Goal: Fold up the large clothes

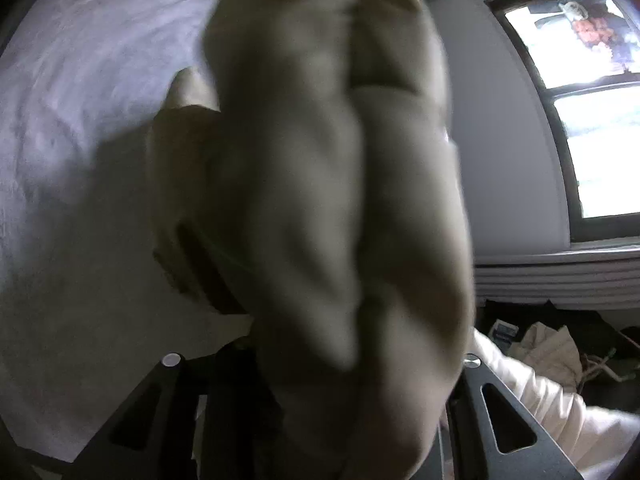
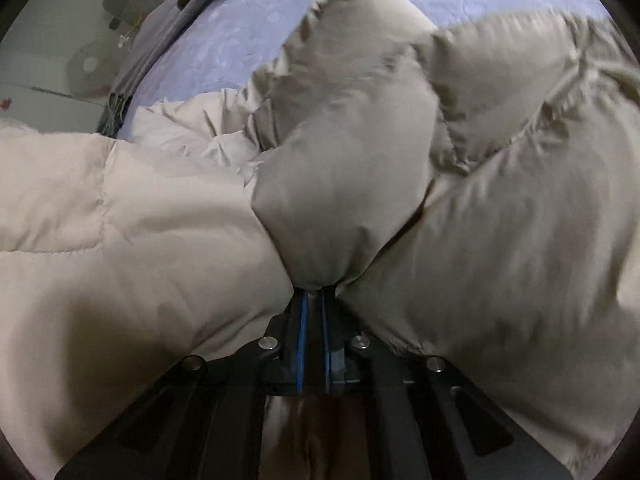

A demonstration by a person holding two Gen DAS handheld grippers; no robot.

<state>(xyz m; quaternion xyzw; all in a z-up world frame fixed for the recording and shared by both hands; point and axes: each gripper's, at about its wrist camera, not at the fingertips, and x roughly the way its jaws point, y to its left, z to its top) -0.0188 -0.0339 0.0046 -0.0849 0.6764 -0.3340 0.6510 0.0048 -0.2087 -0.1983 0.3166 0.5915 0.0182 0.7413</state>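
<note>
A beige puffer jacket [image 2: 348, 184] lies bunched on a bed with a pale lilac sheet [image 2: 240, 28]. My right gripper [image 2: 314, 292] is shut on a padded fold of the jacket, its black fingers with blue pads pinched together. In the left wrist view a blurred length of the same jacket [image 1: 340, 200] hangs up close and fills the middle. It covers the fingertips of my left gripper [image 1: 320, 420], so only the black finger bases show at both sides. The cloth runs down between them.
The bed sheet [image 1: 80, 120] is at the left in the left wrist view. A window [image 1: 592, 100] and a wall stand at the right, with clutter on the floor [image 1: 552, 344] below. A grey blanket [image 2: 160, 28] lies along the bed's far edge.
</note>
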